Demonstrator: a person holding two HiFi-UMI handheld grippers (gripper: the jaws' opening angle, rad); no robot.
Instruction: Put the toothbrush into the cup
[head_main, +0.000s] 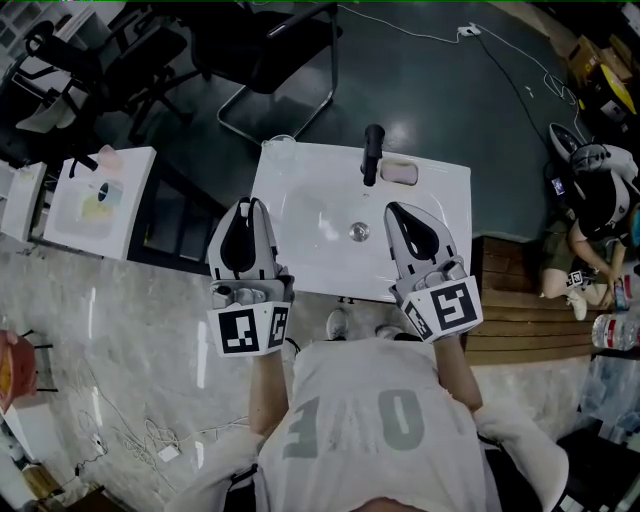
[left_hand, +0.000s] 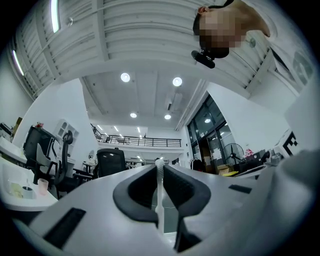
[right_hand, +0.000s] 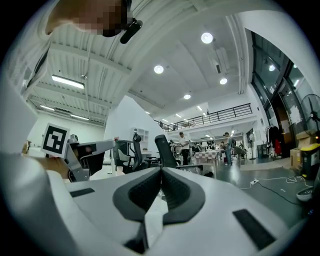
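Observation:
I stand at a white sink (head_main: 440, 250) with both grippers tilted up over its front edge. The left gripper (head_main: 247, 203) is shut on a thin white toothbrush (left_hand: 159, 192), which stands upright between the pads with its head at the jaw tips. I cannot make out the toothbrush in the head view. A clear cup (head_main: 283, 143) stands on the sink's back left corner, well beyond the left gripper. The right gripper (head_main: 393, 208) is over the basin's right side. In its own view the right gripper (right_hand: 161, 168) is shut with nothing held. The left gripper (left_hand: 160, 164) points at the ceiling.
A black faucet (head_main: 372, 152) rises at the back middle of the sink, with a pink soap (head_main: 399, 172) beside it. Office chairs (head_main: 270, 50) stand behind the sink. A white table (head_main: 100, 200) is at the left, and a person (head_main: 595, 215) sits by wooden steps (head_main: 510, 300) at the right.

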